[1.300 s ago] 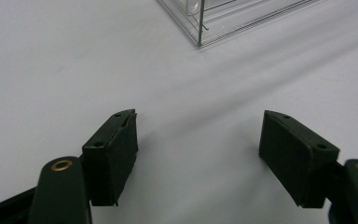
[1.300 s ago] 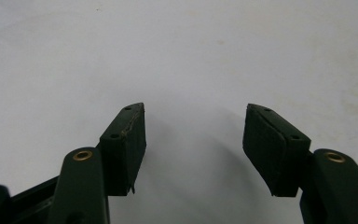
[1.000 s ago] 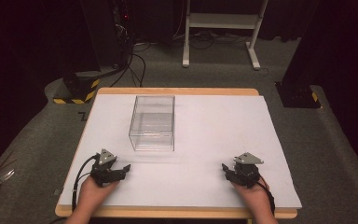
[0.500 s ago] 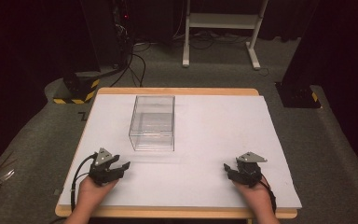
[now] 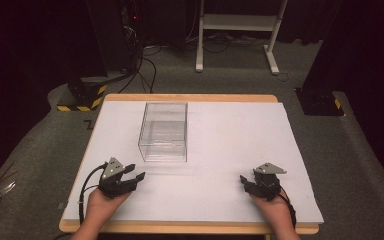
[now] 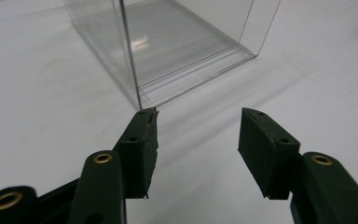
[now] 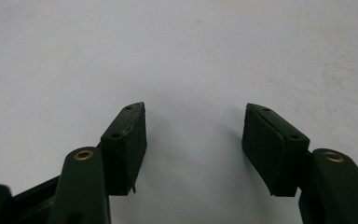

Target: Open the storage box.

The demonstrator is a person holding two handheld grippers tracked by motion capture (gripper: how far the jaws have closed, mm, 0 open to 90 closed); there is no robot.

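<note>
Your left gripper (image 5: 130,176) near table's front-left corner – jaws just narrowing, nothing between, aimed at clear plastic box (image 5: 163,131), probably lining up grasp. Right gripper (image 7: 193,140) spread, empty.

No readable text, labels, numbers (none anywhere)

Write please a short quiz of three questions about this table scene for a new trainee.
1. True or false: the clear box stands nearer the left hand-held gripper than the right hand-held gripper.
2. What lies between the left hand-held gripper's jaws? A) box corner B) nothing C) cable
3. What colour is the sheet on the table?

Key: 1 true; 2 B; 3 white.
</note>
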